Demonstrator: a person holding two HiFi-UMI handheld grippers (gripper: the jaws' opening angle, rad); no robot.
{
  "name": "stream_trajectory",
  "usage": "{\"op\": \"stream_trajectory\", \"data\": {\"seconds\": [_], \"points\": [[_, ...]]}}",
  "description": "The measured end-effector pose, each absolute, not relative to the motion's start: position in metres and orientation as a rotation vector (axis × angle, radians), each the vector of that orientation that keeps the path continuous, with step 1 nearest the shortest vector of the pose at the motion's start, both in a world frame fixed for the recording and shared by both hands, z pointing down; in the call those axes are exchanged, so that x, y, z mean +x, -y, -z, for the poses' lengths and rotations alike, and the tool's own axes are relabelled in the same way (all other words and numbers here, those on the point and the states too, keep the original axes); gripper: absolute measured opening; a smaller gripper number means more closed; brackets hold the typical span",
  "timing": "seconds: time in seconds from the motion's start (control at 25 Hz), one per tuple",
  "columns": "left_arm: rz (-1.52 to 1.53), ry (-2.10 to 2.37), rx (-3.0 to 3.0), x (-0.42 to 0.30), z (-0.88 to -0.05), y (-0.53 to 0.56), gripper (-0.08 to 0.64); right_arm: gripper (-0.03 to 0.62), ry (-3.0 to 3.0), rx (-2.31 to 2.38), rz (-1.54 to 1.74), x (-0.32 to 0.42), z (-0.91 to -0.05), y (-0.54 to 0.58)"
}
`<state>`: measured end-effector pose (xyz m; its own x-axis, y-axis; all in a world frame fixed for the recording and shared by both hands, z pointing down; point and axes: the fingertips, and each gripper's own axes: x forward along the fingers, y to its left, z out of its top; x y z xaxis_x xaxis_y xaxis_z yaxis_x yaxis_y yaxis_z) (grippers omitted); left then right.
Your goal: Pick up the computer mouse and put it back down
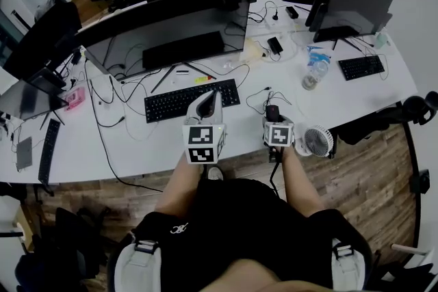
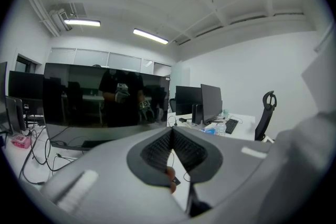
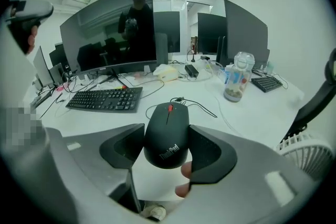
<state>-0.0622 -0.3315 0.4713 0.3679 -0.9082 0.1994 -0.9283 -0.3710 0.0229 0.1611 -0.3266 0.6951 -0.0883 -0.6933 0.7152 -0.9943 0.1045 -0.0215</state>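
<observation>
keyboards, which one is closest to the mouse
The middle keyboard, below the wide monitor, just left of the mouse; the other two lie at the desk's ends.

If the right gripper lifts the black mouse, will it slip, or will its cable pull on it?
The mouse has smooth, rounded sides, so it may slip between the right gripper's pads. It looks rigid and probably light. Its cable lies slack, so it should drag little.
</observation>
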Motion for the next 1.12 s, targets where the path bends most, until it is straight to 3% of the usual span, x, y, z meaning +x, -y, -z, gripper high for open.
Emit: {"op": "stream_trajectory", "data": {"seconds": [1.12], "points": [[-0.205, 1.644, 2.514, -0.059, -0.472, 0.345, 0.051, 0.265, 2.290, 1.994, -0.370, 0.149, -0.456, 0.350]]}}
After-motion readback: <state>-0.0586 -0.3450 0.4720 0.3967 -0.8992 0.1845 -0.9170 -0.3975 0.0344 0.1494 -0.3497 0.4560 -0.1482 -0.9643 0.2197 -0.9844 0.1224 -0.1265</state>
